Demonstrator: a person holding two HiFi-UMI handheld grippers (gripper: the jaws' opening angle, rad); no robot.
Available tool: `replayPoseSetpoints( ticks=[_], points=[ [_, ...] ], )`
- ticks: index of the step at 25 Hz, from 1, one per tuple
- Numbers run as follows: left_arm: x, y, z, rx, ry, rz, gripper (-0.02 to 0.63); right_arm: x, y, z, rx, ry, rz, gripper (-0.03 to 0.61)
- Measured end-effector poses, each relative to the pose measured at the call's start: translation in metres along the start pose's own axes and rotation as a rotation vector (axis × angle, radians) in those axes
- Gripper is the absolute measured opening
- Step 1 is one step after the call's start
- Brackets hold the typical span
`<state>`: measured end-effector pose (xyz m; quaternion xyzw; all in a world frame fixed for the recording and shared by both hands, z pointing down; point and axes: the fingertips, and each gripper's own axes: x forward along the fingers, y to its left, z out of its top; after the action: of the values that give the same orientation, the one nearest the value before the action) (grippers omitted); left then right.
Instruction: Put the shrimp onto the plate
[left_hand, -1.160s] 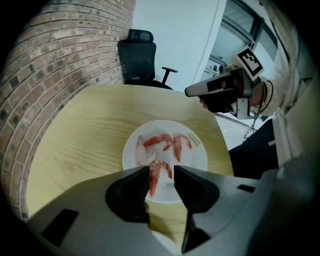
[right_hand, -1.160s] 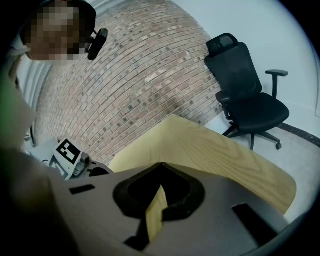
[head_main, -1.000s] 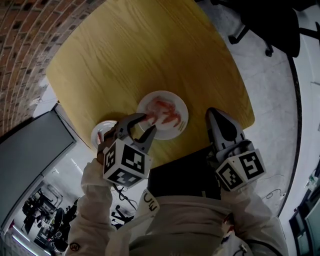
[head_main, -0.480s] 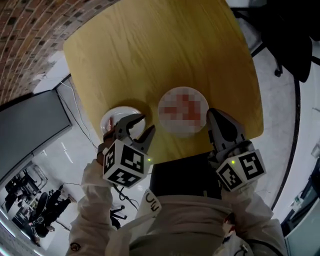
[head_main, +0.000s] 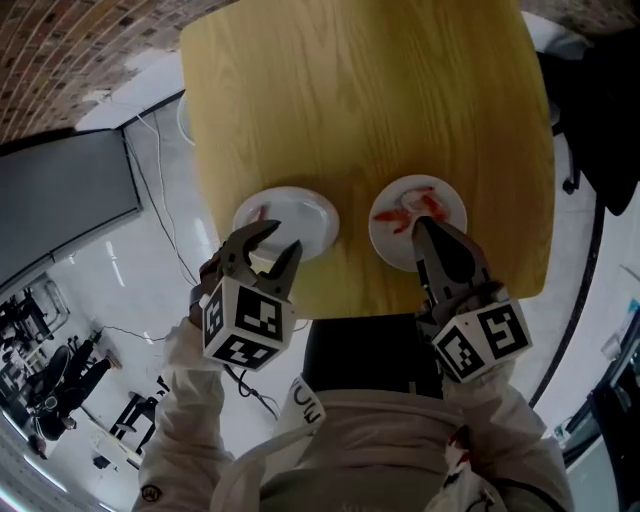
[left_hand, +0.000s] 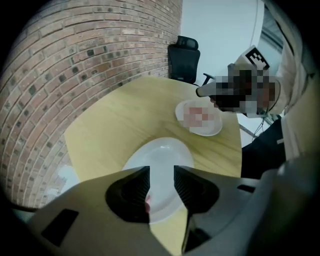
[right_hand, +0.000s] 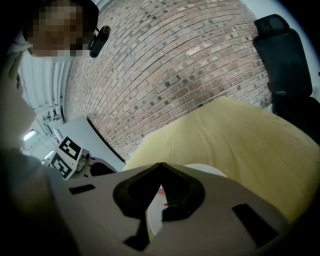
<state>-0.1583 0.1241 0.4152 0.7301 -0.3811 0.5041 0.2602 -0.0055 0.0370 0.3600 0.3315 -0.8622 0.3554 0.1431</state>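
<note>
A person's left gripper (head_main: 280, 238), at the lower left of the head view, hangs with its tongs spread apart over the near rim of a white plate (head_main: 305, 218). Nothing sits in the gap; the left gripper view shows only bare plate between the tongs. A small pink-red scrap (head_main: 257, 212) lies at this plate's left rim. In the left gripper view it shows as a pink fleck beside the left-hand jaw.

Both plates sit close to the near edge of the yellow wooden table (head_main: 360, 100), which fills the upper centre of the frame.

Right of centre, near the first plate but not touching it, a second white plate (head_main: 452, 203) carries the shrimp (head_main: 410, 214). They form a loose cluster of curled orange-red pieces, bright against the white and spread across the plate's middle.

The right gripper (head_main: 421, 224) reaches in from the lower right, its tip over the near part of the shrimp plate. Its tongs are pressed together point to point and grip nothing. In the right gripper view, red flecks of shrimp show through the small opening below the meeting point.
</note>
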Motion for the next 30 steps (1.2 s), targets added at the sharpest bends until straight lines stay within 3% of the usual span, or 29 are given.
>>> replayPoseSetpoints(
  ticks=[13,30],
  points=[
    [-0.006,0.046,-0.037,-0.123,-0.033,0.082,0.152,0.032,0.033,-0.012,-0.030,0.049,0.030,0.025],
    [0.014,0.052,-0.042,-0.124,-0.019,0.022,0.124,0.049,0.031,-0.014,-0.013,0.054,-0.002,0.025]
  ],
)
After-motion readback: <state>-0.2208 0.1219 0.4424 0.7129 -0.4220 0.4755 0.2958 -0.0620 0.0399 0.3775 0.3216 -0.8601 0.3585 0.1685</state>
